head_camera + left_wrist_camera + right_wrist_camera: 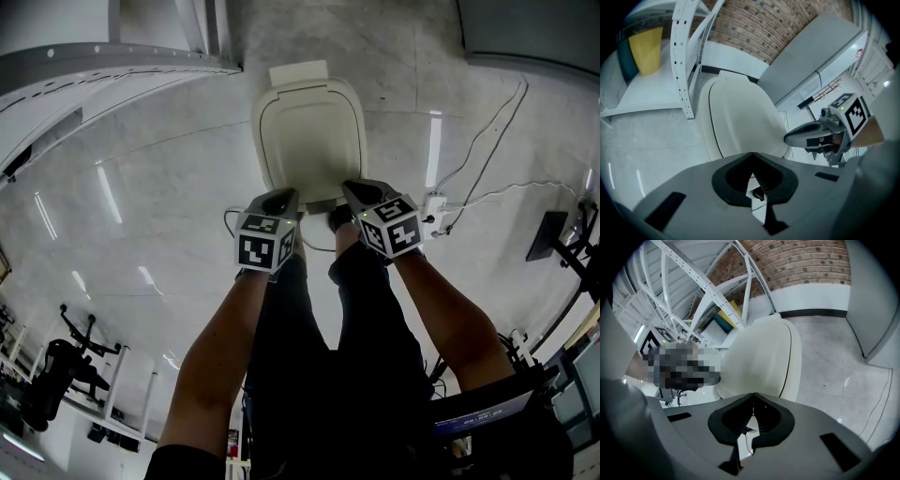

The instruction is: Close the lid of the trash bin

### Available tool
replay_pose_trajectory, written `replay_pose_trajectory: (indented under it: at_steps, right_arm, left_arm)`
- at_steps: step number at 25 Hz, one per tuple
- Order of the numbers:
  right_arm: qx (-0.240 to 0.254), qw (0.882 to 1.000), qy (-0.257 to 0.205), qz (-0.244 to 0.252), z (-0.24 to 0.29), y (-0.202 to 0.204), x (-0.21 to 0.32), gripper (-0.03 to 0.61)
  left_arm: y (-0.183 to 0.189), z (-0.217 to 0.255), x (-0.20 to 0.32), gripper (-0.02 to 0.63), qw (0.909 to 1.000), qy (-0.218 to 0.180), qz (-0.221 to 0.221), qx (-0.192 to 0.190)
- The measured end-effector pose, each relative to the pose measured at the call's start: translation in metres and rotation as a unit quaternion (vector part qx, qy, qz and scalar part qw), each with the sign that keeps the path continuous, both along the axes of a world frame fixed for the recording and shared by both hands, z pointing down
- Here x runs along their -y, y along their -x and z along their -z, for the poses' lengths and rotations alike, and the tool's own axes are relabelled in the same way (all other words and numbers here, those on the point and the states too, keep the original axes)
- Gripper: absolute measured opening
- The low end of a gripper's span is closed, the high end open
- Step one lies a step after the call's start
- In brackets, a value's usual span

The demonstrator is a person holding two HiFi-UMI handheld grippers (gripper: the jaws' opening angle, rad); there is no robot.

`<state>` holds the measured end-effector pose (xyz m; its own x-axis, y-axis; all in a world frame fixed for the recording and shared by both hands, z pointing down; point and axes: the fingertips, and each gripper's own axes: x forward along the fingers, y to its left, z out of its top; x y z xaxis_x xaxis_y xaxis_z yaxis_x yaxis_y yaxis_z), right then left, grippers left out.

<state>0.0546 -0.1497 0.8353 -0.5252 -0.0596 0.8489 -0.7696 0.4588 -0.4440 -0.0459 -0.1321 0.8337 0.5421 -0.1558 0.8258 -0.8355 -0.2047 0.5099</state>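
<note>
A white rack (112, 66) was seen toward ten o'clock in the head view, on a pale marbled floor (141, 206). In the left gripper view a yellow panel (646, 49) was seen on its shelf, with a brick wall (778, 23) behind.

The left hand-held gripper (287, 197) was held at the near rim of the trash bin (309, 141), pointed toward twelve o'clock. Its jaws were brought fully together, their tips meeting, and nothing was held between them. Whether the bin was touched could not be told.

The cream bin was placed on the floor at twelve o'clock from both grippers, just ahead of the person's dark trousers (328, 375). Its lid (740, 117) was seen lying down flat over the bin, edged by a thin dark seam.

The right hand-held gripper (356, 192) was held just beside the left one, at the same near rim, angled toward eleven o'clock. Its jaws were likewise pressed together and nothing was gripped.

A white power strip (433, 208) was seen on the floor at three o'clock from the right gripper, with thin cables (487, 131) led off toward one o'clock.
</note>
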Motion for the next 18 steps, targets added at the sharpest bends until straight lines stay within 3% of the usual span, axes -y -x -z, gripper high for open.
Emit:
replay_pose_trajectory:
  at_steps: [4, 8, 14, 18]
  right_arm:
    - [-0.004, 1.000, 0.005, -0.001, 0.000, -0.001, 0.001, 0.009]
    - [0.008, 1.000, -0.007, -0.010, 0.024, 0.003, 0.016, 0.009]
    - [0.047, 0.995, -0.081, -0.020, 0.120, 0.016, 0.076, 0.009]
    - [0.079, 0.987, -0.140, -0.025, 0.193, 0.023, 0.121, 0.009]
  left_arm:
    - [0.001, 0.001, 0.001, -0.012, 1.0000, -0.001, -0.008, 0.004]
    - [0.001, 0.026, 0.012, -0.012, 0.9997, -0.019, 0.005, -0.014]
    - [0.005, 0.120, 0.058, -0.012, 0.9941, -0.097, 0.024, -0.040]
    - [0.009, 0.192, 0.102, -0.012, 0.9849, -0.164, 0.032, -0.045]
